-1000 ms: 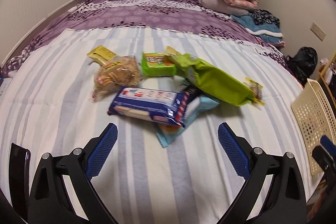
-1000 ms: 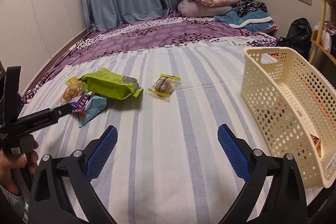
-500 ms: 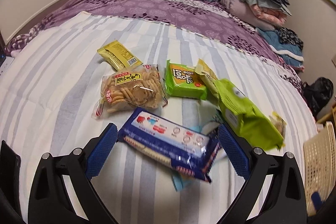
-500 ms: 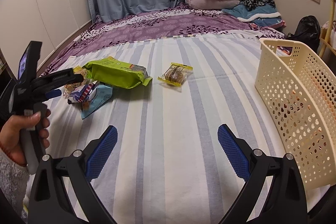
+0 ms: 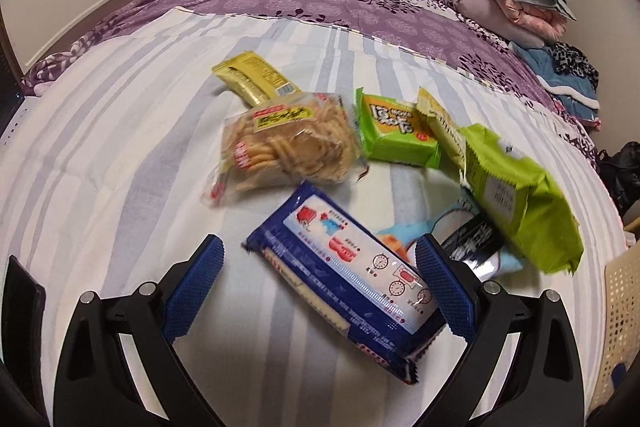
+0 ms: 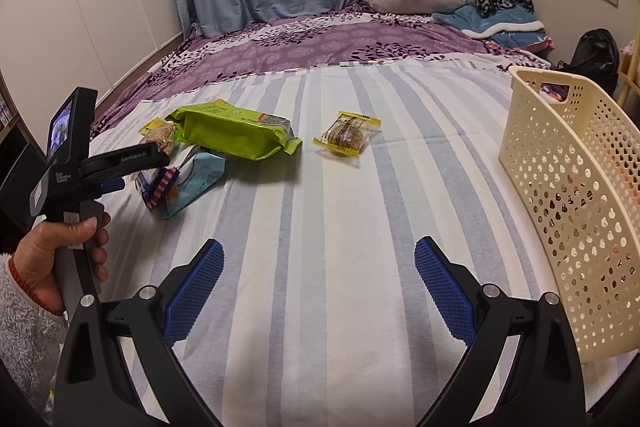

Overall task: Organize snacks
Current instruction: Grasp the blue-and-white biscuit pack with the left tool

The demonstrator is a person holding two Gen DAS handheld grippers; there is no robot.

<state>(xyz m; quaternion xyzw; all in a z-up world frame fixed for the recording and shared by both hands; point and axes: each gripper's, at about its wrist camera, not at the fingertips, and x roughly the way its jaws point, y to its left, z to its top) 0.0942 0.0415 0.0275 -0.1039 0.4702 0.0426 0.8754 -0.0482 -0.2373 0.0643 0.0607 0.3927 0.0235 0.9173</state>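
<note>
A striped blanket (image 6: 320, 227) covers the bed. At three o'clock in the right wrist view stands a cream perforated basket (image 6: 568, 195). The snacks lie heaped at ten o'clock there: a green bag (image 5: 516, 195), a clear bag of biscuits (image 5: 288, 147), and a blue cracker pack (image 5: 344, 275). The left gripper (image 5: 320, 283) is spread wide, straddling the blue pack, its right pad at the pack's edge. The right gripper (image 6: 316, 287) is spread over bare blanket. A small yellow-edged sweet (image 6: 347, 134) lies apart at twelve o'clock.
</note>
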